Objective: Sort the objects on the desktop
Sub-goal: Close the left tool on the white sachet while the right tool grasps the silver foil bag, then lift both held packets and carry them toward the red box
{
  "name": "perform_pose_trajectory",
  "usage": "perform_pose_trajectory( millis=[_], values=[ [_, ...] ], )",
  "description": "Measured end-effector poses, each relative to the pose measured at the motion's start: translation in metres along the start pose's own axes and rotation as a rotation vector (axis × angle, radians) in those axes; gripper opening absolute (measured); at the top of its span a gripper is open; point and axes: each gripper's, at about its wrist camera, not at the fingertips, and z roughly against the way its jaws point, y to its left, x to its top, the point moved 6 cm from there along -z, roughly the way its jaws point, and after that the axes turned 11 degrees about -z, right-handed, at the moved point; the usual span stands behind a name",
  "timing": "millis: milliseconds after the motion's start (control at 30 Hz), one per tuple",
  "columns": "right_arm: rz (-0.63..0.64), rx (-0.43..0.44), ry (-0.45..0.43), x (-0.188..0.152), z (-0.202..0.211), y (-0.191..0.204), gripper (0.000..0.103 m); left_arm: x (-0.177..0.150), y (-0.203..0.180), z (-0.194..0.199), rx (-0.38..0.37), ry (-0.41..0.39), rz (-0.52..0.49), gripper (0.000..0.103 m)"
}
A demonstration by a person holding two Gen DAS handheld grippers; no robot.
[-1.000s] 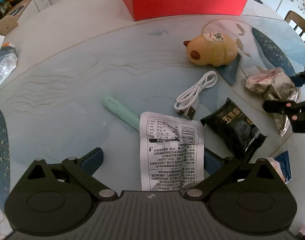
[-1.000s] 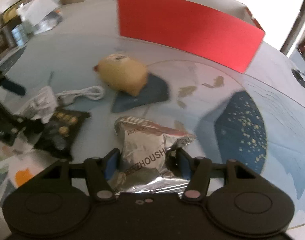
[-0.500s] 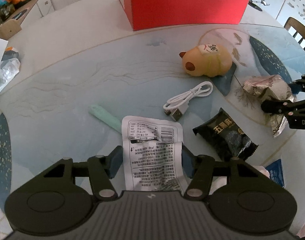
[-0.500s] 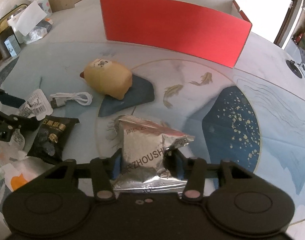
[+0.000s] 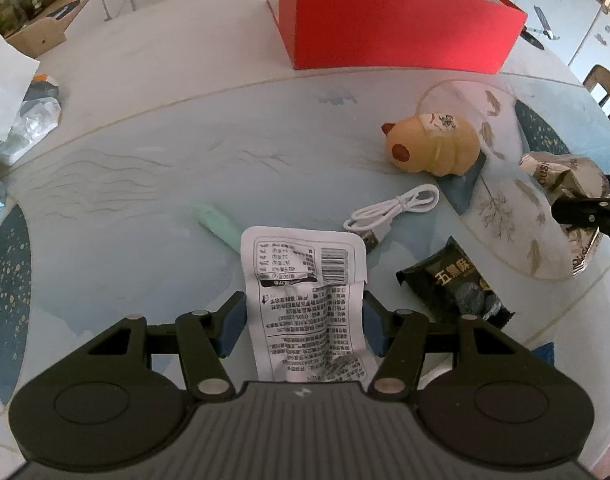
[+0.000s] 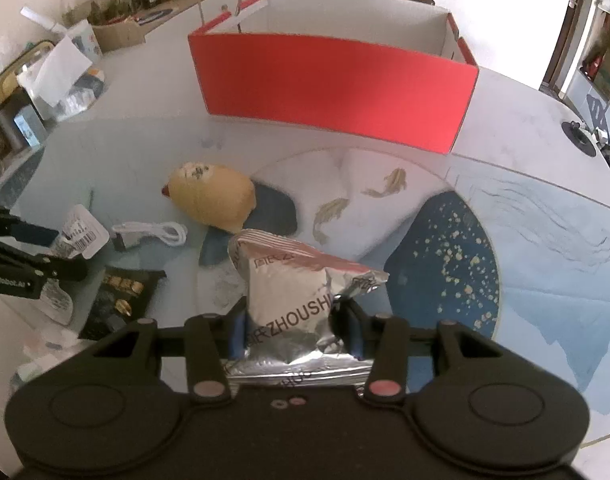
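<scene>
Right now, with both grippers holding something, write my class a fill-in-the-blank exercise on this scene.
1. The left gripper grips a ____ printed packet.
2. The right gripper grips a ____ foil snack bag.
3. The box behind the yellow toy is ____.
4. The coiled cable is ____.

Answers: white; silver; red; white

— What is borne by the round glass-topped table (image 5: 145, 128)?

— A red cardboard box (image 5: 401, 36), yellow plush toy (image 5: 433, 144), coiled white USB cable (image 5: 393, 212), mint-green pen (image 5: 221, 224) and black snack packet (image 5: 457, 284) are seen.

Bright daylight, fisheye-warped edges, slight blur
</scene>
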Motion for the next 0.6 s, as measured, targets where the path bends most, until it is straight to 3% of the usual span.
perform_pose_trajectory(
  millis=[600],
  values=[
    [-0.027, 0.052, -0.026, 0.024, 0.035, -0.001, 0.046, 0.022, -0.007, 0.035, -0.032, -0.065, 0.05, 0.059]
  ],
)
